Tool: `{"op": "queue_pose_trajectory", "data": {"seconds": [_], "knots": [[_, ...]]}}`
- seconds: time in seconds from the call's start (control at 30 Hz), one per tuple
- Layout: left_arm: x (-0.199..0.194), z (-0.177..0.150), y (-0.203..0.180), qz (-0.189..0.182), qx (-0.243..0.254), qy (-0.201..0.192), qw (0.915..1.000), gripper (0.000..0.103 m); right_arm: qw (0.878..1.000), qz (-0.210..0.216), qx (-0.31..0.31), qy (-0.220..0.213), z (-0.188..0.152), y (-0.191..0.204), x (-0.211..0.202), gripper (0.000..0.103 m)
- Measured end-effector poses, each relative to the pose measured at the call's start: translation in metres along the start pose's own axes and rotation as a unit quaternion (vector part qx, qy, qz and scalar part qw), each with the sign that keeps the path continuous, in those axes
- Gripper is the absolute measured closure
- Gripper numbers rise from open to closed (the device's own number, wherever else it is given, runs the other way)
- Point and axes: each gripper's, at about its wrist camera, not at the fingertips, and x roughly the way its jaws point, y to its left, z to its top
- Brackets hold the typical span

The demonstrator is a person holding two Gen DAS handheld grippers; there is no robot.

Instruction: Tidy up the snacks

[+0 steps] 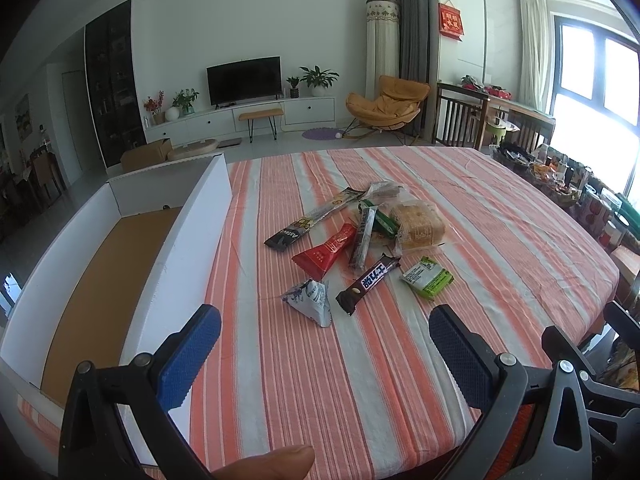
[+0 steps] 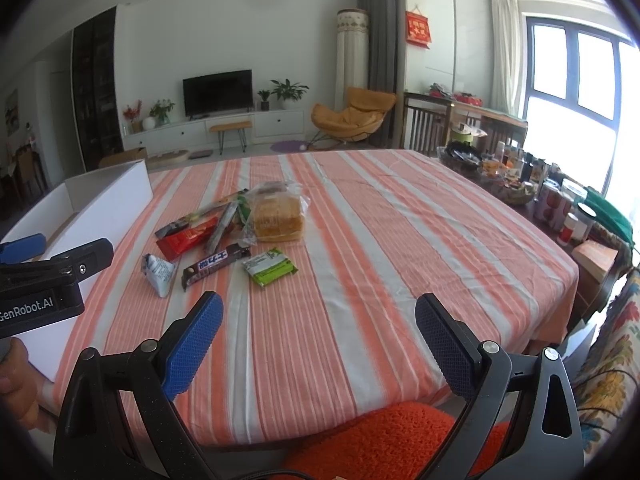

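Observation:
Several snacks lie in a loose pile mid-table: a bagged bread (image 1: 418, 224) (image 2: 278, 216), a red packet (image 1: 326, 254) (image 2: 188, 240), a dark chocolate bar (image 1: 370, 282) (image 2: 216, 264), a green packet (image 1: 428, 278) (image 2: 270, 268), a white-blue triangular packet (image 1: 312, 300) (image 2: 159, 272) and long stick packs (image 1: 316, 216). A white cardboard box (image 1: 176, 256) (image 2: 104, 208) with a brown floor stands open at the left. My left gripper (image 1: 324, 344) is open and empty, near the triangular packet. My right gripper (image 2: 318, 340) is open and empty over the table's near part.
The striped orange-and-white tablecloth (image 1: 480, 220) (image 2: 400, 220) covers the table. Jars, bottles and baskets (image 2: 552, 196) crowd the right edge. The left gripper's body (image 2: 44, 280) shows at the right wrist view's left. An orange cushion (image 2: 392, 440) lies below the near edge.

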Motion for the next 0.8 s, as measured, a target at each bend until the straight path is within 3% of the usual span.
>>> {"op": "queue_pose_trajectory", "data": {"seconds": [0.8], "knots": [[0.0017,0.0003,-0.0041,-0.009,0.004,0.004,0.9999,0.000,1.000,0.003,0.001,0.004,-0.0025,0.0017,0.0008,0.005]]}}
